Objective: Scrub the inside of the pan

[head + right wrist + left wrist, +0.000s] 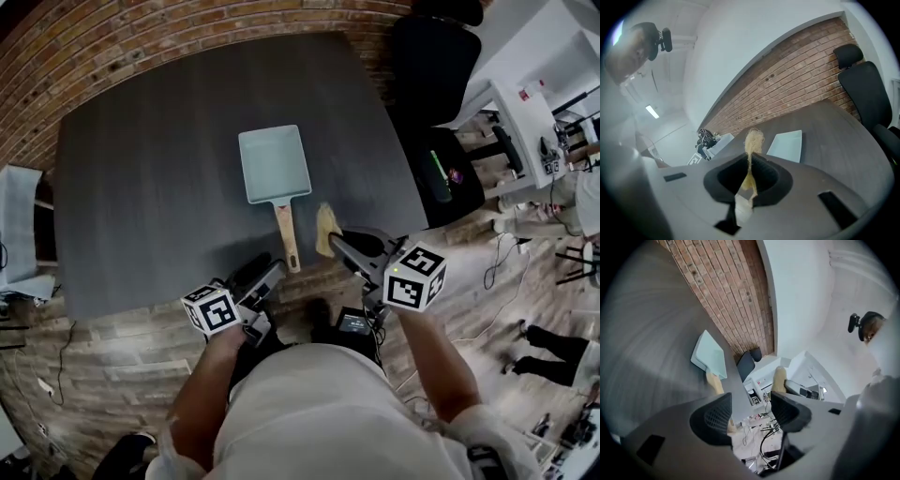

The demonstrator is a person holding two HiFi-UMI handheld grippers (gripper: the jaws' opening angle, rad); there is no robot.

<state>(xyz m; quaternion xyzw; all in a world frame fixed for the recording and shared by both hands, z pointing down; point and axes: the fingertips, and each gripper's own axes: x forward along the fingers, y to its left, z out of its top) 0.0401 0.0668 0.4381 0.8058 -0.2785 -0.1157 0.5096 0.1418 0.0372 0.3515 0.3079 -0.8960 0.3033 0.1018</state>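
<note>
A light blue rectangular pan with a wooden handle lies on the dark table, its handle pointing toward me. My right gripper is just right of the handle's end and is shut on a yellow fibrous scrubber. In the right gripper view the scrubber sticks up from the closed jaws, with the pan beyond. My left gripper hangs at the table's front edge, below the handle, open and empty. The left gripper view shows its fingers apart, with the pan ahead.
A black office chair stands at the table's far right corner. White desks with equipment and cables fill the right side. Someone's legs rest on the brick floor at the right. A white unit stands left of the table.
</note>
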